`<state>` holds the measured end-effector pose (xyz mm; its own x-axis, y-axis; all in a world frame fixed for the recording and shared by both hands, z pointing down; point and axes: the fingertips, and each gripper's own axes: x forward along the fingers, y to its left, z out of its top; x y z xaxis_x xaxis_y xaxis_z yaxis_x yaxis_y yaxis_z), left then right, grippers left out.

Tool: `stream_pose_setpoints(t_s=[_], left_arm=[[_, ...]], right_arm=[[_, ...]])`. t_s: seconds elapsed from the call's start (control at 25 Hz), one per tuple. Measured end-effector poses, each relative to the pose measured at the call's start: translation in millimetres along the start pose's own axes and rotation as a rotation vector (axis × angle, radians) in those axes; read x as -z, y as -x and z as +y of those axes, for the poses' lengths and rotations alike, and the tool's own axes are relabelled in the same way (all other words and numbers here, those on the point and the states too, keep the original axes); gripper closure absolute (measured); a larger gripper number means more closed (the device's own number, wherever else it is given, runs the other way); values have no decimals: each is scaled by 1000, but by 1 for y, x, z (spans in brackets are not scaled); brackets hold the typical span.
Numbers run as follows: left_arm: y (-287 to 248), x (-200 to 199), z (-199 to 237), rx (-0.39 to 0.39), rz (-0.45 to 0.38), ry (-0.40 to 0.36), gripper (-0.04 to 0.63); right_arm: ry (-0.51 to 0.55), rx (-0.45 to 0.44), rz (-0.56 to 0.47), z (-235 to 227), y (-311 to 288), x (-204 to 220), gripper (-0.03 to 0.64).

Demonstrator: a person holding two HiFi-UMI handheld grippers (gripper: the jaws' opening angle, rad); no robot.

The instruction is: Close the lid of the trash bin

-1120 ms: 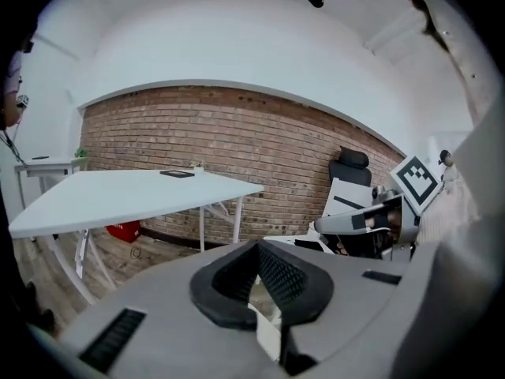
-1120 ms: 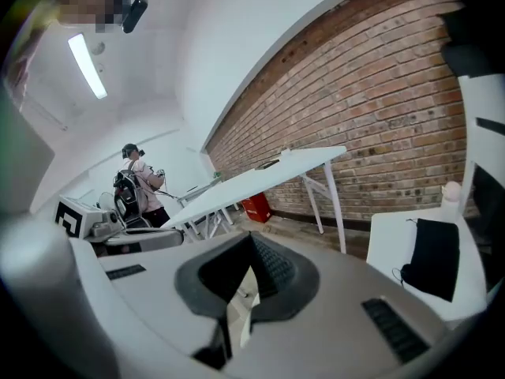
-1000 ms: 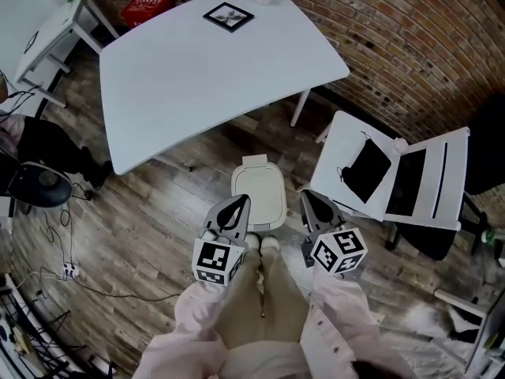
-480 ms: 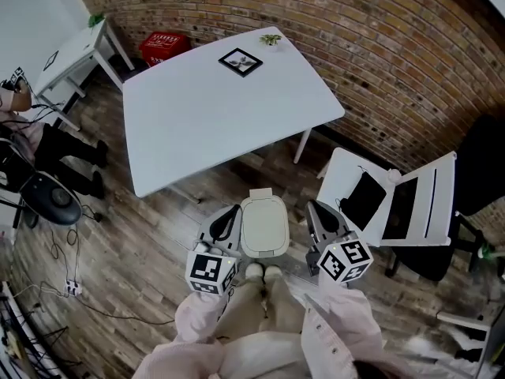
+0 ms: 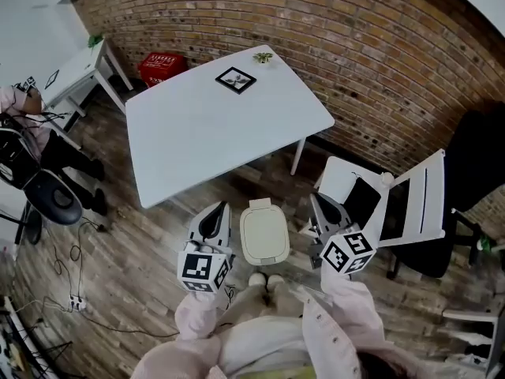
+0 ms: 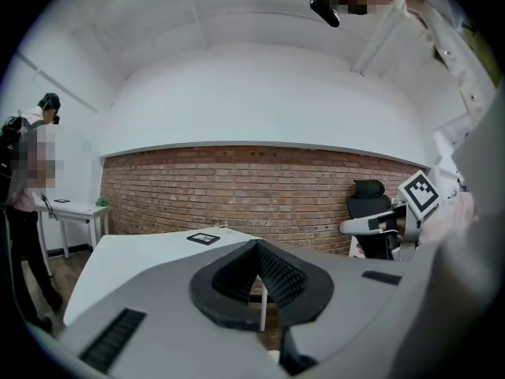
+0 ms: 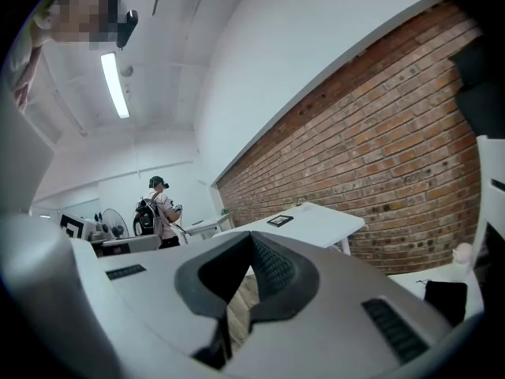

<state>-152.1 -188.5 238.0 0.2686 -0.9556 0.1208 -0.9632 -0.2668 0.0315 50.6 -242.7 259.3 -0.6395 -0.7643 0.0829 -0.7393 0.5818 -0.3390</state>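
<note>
**Q:** While the person looks down, where does the trash bin [image 5: 264, 247] stand?

**A:** It stands on the wooden floor [image 5: 134, 251], just in front of the person's shoes [image 5: 267, 279] and near one leg of the white table [image 5: 213, 125]. The bin is white, and its lid [image 5: 263, 226] lies flat on top, closed.

**Q:** And the two grippers?

**A:** One is on each side of the bin. The left gripper [image 5: 215, 214] is at its left. The right gripper [image 5: 322, 208] is at its right, between the bin and the white folding chair [image 5: 418, 204]. Neither one is on the lid.

**Q:** Are the jaws clenched?

**A:** Yes, both. In the left gripper view the dark pads meet at the tips and hold nothing. Beyond them the table and the brick wall [image 5: 355, 38] show. In the right gripper view the jaws are also pressed together and empty. Only a thin slit stays lower down, where the floor shows through.

**Q:** What else is around?

**A:** A small black picture frame [image 5: 235, 80] lies on the table near its far edge. A red crate [image 5: 163, 65] stands by the wall. A black thing [image 5: 364, 200] lies on the chair seat.
</note>
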Motion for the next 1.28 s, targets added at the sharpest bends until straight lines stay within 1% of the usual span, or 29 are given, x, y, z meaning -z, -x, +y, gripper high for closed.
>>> stream_pose_setpoints(t_s=[0.24,0.48,0.68,0.92,1.28], left_arm=[[6,-16,12,-21,-23,-14,601],[14,-26,22,-49,-40,-18,601],[20,-30,24,-65,-43,-44,601],[23,-31,22,-79,-47,-45,601],[26,-28,18,-80,-48,-48,601]], right_arm=[[24,14,-44,-1,3,-23,614],[69,23,-64,0,7,-37,614],[101,20,-77,2,9,-47,614],[136,6,-76,6,8,-52,614],[142,-8,-79,11,9,-49,614]])
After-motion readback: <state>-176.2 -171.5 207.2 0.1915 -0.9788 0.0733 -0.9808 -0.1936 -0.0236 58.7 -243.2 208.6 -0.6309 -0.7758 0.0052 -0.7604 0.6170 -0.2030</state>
